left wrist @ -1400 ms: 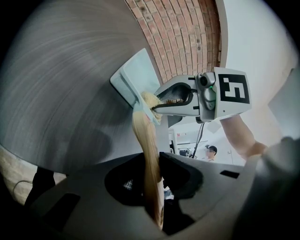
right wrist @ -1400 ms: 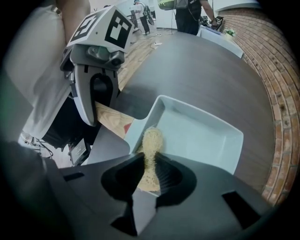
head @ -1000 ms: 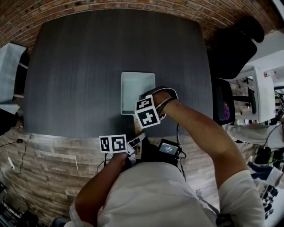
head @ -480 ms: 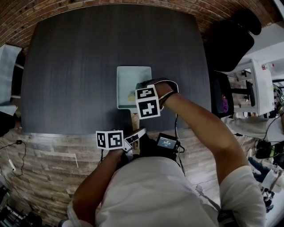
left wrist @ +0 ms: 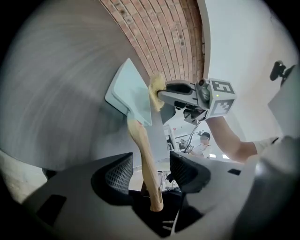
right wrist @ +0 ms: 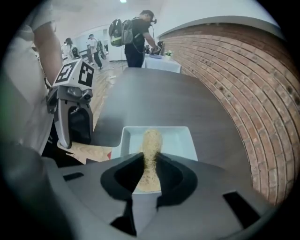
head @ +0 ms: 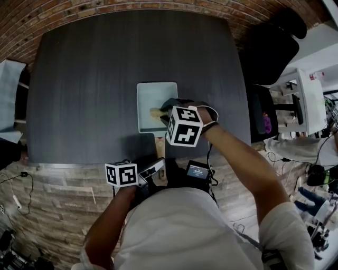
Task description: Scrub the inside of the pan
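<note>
the table point(head: 105, 79) is a broad slab of dark grey wood grain, and its far side runs along a red brick wall point(head: 132, 8). on the near side the floor point(head: 53, 195) is pale planking with a few cables trailing at the left. a black chair point(head: 272, 55) stands off the table's right side, and beyond it is a white stand point(head: 309, 100) crowded with small gear. from the right gripper view the room opens out long and bright past the far end of the table, where a person with a backpack point(right wrist: 136, 33) stands at a light-coloured bench.

the pan point(head: 153, 95), a pale square one, sits on the table toward its near side, about midway across. its wooden handle point(left wrist: 143, 154) points back at the person holding the tools.

the left gripper point(head: 156, 166) hangs low by the table's near edge. its jaws have just been opening, and they now stand apart with the handle running between them and a gap on either side, so nothing is pinched.

the right gripper point(head: 168, 105) points steeply down over the near half of the pan, clamped on a yellow scrub pad point(right wrist: 152, 140) that sticks out past its tips. whether the pad touches the pan's floor i cannot tell.
</note>
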